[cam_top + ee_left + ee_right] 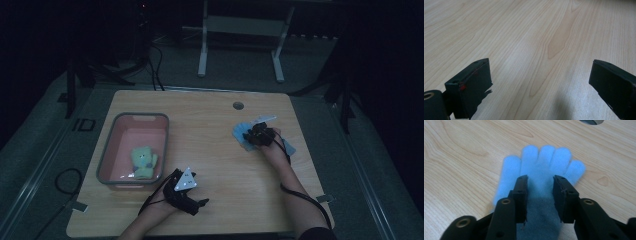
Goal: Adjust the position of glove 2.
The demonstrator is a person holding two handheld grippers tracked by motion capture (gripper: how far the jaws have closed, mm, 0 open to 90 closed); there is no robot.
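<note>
A fuzzy light-blue glove (544,162) lies flat on the wooden table (210,150), fingers spread and pointing away from me. My right gripper (540,178) is down on its palm, jaws a narrow gap apart with the fabric showing between them. In the high view the blue glove (241,132) sits at the table's right middle under the right gripper (257,135). My left gripper (200,202) is near the front edge, just right of the basin. Its jaws (541,67) stand wide open over bare wood. A yellow-green glove (143,160) lies inside the pink basin (140,116).
The grey-rimmed basin takes up the table's left side. A round cable hole (238,106) sits near the far edge, above the blue glove. Cables trail from both grippers toward the front edge. A metal frame (240,30) stands on the floor beyond the table.
</note>
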